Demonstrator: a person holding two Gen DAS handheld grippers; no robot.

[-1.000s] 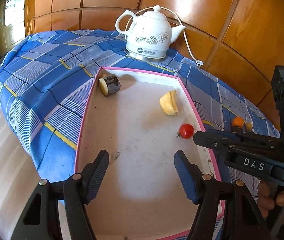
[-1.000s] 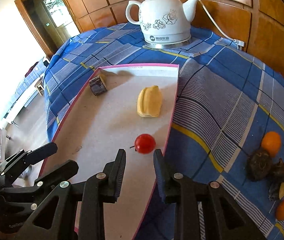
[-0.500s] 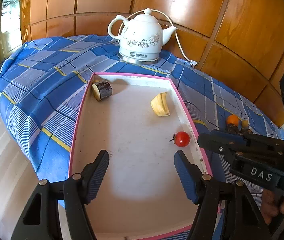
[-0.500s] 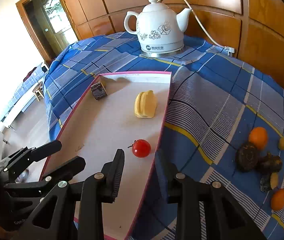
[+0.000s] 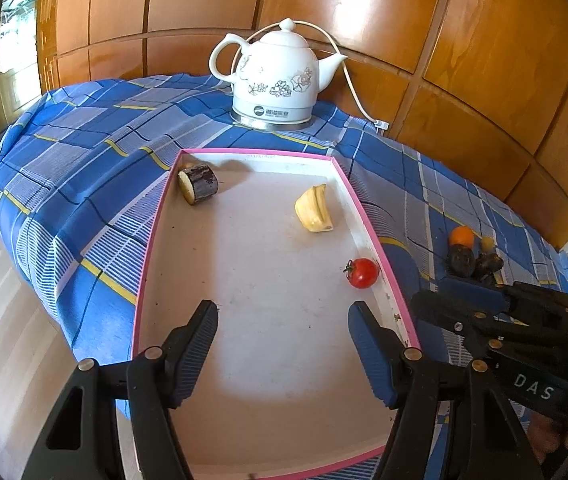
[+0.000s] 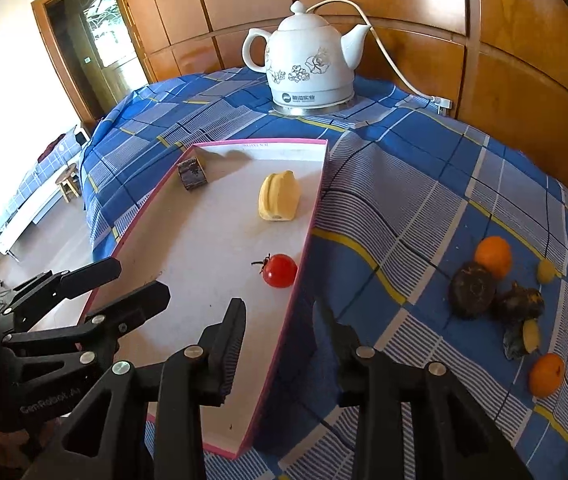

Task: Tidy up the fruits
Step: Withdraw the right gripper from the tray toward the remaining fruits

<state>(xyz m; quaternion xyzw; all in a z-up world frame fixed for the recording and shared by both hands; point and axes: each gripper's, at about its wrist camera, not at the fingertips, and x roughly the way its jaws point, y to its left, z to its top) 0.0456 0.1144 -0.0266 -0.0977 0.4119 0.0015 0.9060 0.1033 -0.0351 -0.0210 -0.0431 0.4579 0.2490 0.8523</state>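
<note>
A pink-rimmed white tray holds a red tomato, a yellow banana piece and a dark cut chunk. My left gripper is open and empty over the tray's near end. My right gripper is open and empty, straddling the tray's right rim just short of the tomato; it shows at the right of the left wrist view. Loose fruit lies on the cloth to the right: an orange, dark fruits, a second orange.
A white floral electric kettle with its cord stands behind the tray on the blue plaid cloth. Wooden wall panels lie behind. The table drops off to the floor at left.
Both grippers have drawn back and up from the tray, so the tray contents sit farther off. The right gripper has opened wider and shifted right over the tray's rim.
</note>
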